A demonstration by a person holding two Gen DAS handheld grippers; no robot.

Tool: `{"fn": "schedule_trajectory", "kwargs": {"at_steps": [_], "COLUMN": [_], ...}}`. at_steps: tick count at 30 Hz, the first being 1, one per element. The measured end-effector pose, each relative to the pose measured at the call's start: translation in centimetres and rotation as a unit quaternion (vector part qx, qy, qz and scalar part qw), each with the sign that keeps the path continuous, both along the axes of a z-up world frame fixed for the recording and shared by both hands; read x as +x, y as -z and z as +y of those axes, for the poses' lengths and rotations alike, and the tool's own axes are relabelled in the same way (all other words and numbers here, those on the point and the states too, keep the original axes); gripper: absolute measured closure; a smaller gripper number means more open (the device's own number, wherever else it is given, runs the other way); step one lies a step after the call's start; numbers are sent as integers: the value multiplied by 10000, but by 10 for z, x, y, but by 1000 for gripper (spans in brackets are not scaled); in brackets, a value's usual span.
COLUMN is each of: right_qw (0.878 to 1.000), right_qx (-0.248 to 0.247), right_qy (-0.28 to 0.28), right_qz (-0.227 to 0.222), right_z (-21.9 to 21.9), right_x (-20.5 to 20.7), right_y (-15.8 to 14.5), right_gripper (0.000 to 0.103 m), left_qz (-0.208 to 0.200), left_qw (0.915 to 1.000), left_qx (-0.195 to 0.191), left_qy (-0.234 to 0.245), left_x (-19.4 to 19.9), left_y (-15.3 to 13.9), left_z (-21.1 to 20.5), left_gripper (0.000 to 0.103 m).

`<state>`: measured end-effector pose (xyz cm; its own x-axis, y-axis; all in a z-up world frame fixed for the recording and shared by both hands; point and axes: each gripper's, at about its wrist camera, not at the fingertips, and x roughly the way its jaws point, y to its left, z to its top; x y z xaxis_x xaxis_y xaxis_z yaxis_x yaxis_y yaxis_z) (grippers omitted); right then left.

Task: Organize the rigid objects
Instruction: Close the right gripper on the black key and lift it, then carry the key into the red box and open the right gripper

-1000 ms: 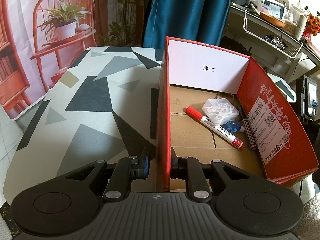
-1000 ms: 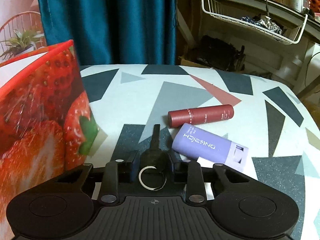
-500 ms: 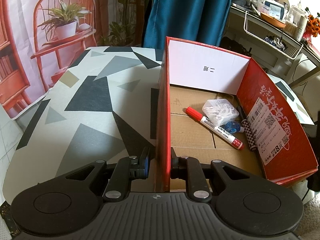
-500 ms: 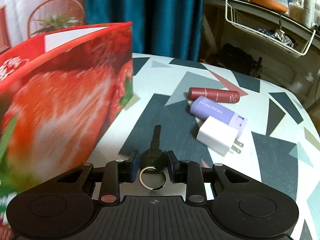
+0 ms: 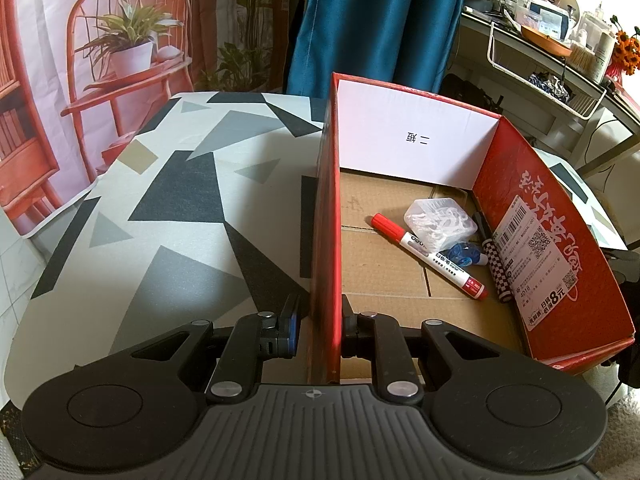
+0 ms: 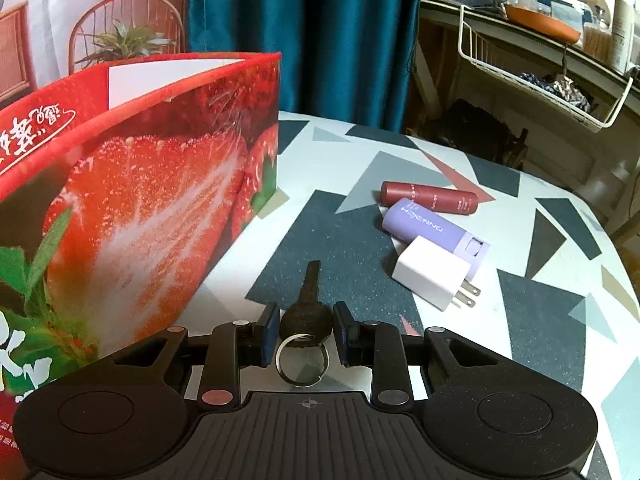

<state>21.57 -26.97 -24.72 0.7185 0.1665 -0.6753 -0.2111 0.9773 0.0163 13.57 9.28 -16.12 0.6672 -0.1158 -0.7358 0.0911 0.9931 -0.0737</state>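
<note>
The right gripper (image 6: 306,330) pinches a dark key (image 6: 307,312) by its round head, one pad on each side, with the blade pointing forward and the metal ring (image 6: 301,360) hanging back toward the gripper's body. The key is carried above the patterned table (image 6: 540,312), just to the right of the strawberry-printed outer wall of the red box (image 6: 152,208), and has not yet gone over the rim.

The left gripper (image 5: 318,328) is clamped on the near end of the box's left wall (image 5: 326,240), one pad outside and one inside, which looks like a steadying hold.

Inside the box lie a red marker (image 5: 428,254), a clear plastic case (image 5: 440,222), a small blue item (image 5: 466,254) and a black-and-white checkered stick (image 5: 496,272), all gathered toward the right wall, so part of the sorting seems done.

On the table beyond and to the right of the held key remain three things: a white charger plug (image 6: 434,278), a purple tube (image 6: 434,232) touching it, and a dark red tube (image 6: 430,198) just behind that. Judging by this, the key is mid-transfer and at least those three are left to collect. The likely next need is to lift the key over the right-hand wall and let it go onto the cardboard floor.
</note>
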Motion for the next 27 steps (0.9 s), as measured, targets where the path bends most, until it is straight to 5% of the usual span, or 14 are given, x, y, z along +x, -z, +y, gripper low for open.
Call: {"fn": "schedule_trajectory", "kwargs": {"at_steps": [27], "right_qw": [9956], "right_qx": [-97], "right_qy": [-102], "right_qz": [-923], "right_z": [0], "right_x": [-4], "right_y": [-52], "right_gripper": [77], "left_qz": [-4], "left_qw": [10000], "left_qx": [-10], "left_qy": [-4], "left_x": [0], "left_y": [0], "left_z": [0], "left_gripper": [83]}}
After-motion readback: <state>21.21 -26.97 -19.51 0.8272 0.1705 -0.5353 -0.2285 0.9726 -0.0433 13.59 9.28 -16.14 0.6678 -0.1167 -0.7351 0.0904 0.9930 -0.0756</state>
